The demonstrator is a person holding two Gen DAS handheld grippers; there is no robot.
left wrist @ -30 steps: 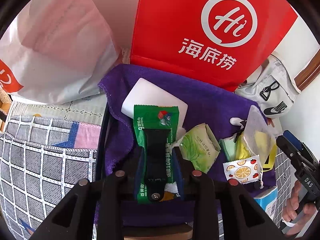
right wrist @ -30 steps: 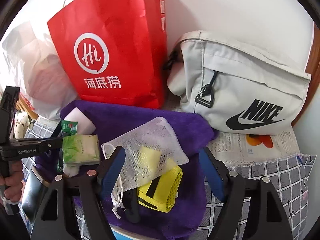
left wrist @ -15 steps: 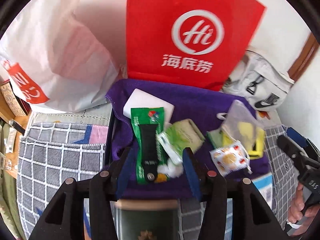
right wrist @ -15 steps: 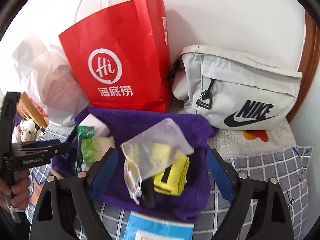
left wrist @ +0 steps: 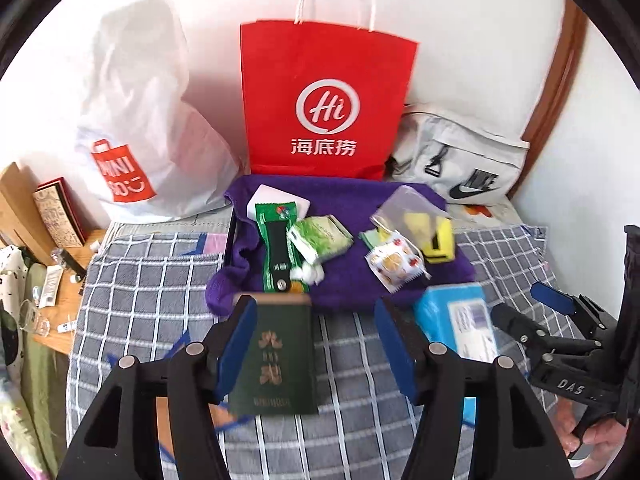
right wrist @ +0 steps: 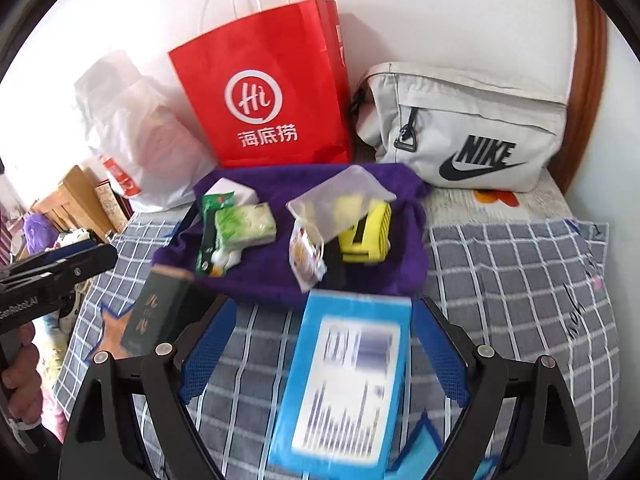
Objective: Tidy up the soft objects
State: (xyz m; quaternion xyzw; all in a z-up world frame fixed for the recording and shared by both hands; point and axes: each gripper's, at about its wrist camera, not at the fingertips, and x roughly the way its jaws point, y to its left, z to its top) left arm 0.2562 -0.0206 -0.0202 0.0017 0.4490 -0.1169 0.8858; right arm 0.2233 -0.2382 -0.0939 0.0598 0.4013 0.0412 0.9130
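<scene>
Though strewn, purple towel (left wrist: 344, 276) rumpled.

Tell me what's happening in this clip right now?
A person holds two handheld grippers over a checked bedspread. Neither holds anything: the left gripper is open above a green booklet, the right gripper open above a blue box. Small packets, a mesh pouch and a yellow item lie on a purple towel ahead.
</scene>
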